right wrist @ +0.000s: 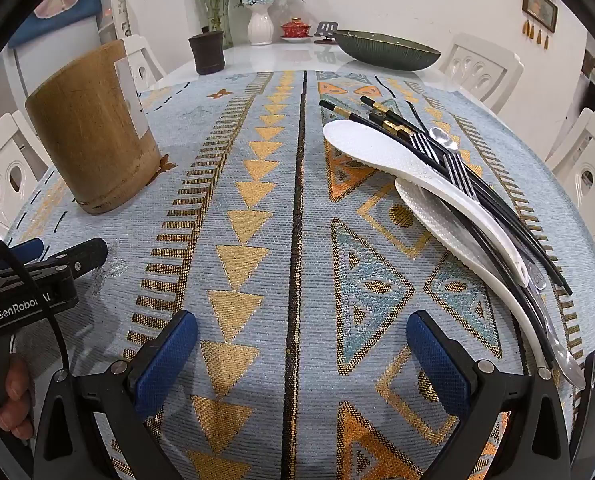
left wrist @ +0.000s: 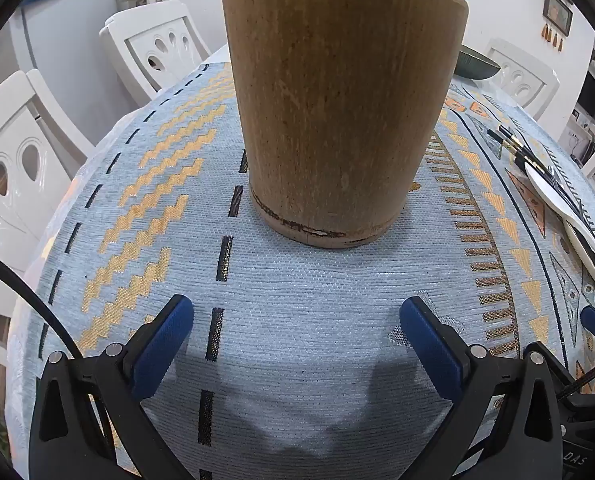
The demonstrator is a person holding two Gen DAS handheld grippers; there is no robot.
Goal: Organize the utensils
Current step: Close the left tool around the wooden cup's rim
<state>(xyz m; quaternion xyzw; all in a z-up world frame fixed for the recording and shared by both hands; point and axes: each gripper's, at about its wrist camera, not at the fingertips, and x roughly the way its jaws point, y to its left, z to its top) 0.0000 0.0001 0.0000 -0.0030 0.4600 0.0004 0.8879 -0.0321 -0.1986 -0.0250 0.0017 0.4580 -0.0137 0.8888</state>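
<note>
A tall bamboo holder (left wrist: 337, 100) stands upright on the patterned cloth, right ahead of my left gripper (left wrist: 297, 320), which is open and empty a short way in front of its base. In the right wrist view the same holder (right wrist: 93, 136) stands at the left. A pile of utensils lies at the right: two white rice paddles (right wrist: 397, 160), black chopsticks (right wrist: 381, 122), a fork (right wrist: 459, 176) and a metal spoon (right wrist: 443, 138). My right gripper (right wrist: 301, 344) is open and empty over bare cloth, left of the pile.
The left gripper's body (right wrist: 37, 280) and a hand (right wrist: 15, 392) show at the left edge. White chairs (left wrist: 153, 52) ring the table. At the far end stand a green bowl (right wrist: 385, 54), a dark pot (right wrist: 207, 52) and a white vase of flowers (right wrist: 260, 26).
</note>
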